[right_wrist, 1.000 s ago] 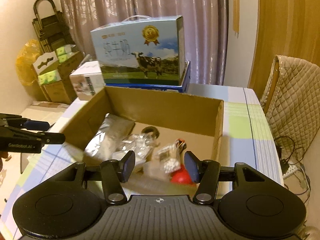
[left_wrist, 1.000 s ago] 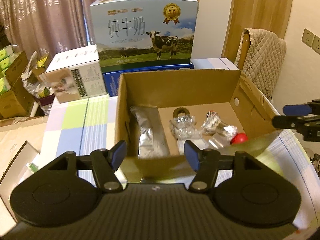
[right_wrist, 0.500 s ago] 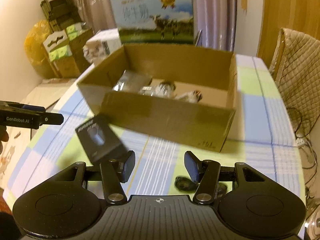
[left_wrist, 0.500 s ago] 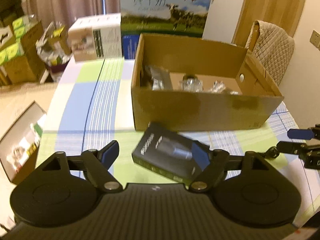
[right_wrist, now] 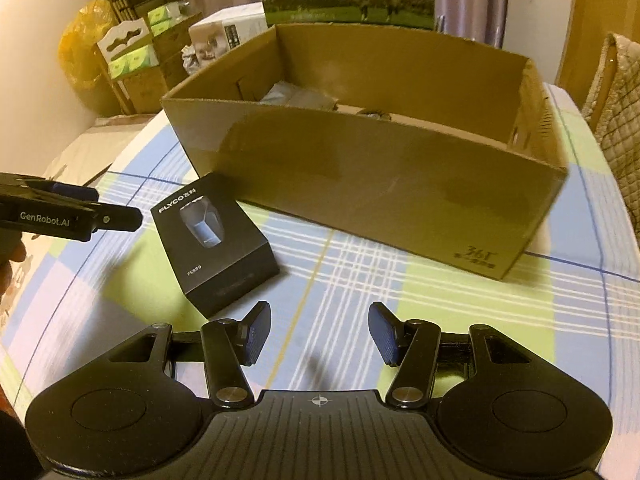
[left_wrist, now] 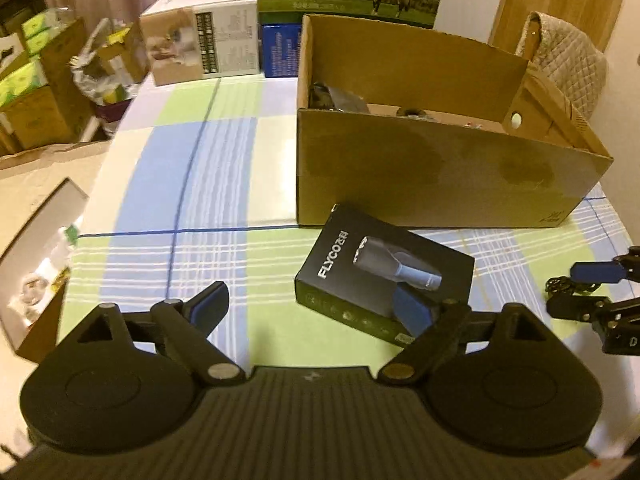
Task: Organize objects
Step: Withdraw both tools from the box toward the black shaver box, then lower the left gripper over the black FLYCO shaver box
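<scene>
Black FLYCO box (left_wrist: 384, 276) flat on tablecloth, beside open cardboard box (left_wrist: 436, 176)

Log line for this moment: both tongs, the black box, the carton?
left tongs: opening, empty | right tongs: open, empty | black FLYCO box: flat on tablecloth, outside carton | cardboard carton: holds packets

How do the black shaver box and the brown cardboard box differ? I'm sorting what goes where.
The black shaver box is small, closed and printed; the brown cardboard box is far larger, open-topped and plain. The shaver box lies flat, askew to the cardboard box's front wall. Both rest on the checked tablecloth.
</scene>
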Available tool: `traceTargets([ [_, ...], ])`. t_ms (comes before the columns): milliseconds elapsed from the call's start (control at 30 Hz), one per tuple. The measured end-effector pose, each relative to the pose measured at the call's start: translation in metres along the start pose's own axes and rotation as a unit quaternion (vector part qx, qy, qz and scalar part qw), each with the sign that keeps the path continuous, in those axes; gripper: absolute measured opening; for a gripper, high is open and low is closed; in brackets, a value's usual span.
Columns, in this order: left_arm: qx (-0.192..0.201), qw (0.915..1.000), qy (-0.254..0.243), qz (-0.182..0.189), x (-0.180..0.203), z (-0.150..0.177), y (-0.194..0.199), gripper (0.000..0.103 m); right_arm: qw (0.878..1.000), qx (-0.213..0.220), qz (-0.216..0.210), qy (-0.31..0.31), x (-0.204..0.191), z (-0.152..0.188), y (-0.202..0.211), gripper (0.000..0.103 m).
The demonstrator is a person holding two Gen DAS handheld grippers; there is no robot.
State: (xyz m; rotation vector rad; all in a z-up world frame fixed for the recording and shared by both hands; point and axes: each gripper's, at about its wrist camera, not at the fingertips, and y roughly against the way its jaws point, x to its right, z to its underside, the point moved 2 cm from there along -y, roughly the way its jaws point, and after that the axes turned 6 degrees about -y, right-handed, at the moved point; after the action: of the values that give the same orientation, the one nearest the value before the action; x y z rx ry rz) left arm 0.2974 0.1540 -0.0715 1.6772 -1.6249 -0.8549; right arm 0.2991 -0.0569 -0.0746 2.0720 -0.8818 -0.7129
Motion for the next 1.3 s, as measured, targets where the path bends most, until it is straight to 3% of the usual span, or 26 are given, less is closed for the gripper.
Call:
traceTargets([
  [133, 0.008, 0.9987, 0.004, 0.050, -0.007, -0.001, -0.017, 0.090, 1.000, -0.010, 0.004, 0.006, -0.001, -0.001, -0.016, 0.052],
  [500, 0.003, 0.9931, -0.063, 0.099, 0.003, -0.011, -0.050, 0.092, 0.999, -0.031, -0.005, 0.009, -0.007, 0.010, -0.045, 0.052],
  [933, -0.009, 0.9791, -0.078, 0.188, 0.036, 0.007, -0.039, 0.092, 0.999, -0.033, -0.003, 0.002, -0.001, 0.017, -0.046, 0.052],
  [1033, 0.002, 0.9783, -0.082, 0.190, 0.039, 0.009, -0.031, 0.092, 0.999, -0.032, 0.000, -0.003, 0.007, 0.019, -0.040, 0.052],
  [1300, -0.003, 0.9867, -0.022, 0.161, 0.014, -0.002, -0.046, 0.092, 1.000, -0.017, 0.012, -0.011, 0.022, 0.013, -0.036, 0.052],
])
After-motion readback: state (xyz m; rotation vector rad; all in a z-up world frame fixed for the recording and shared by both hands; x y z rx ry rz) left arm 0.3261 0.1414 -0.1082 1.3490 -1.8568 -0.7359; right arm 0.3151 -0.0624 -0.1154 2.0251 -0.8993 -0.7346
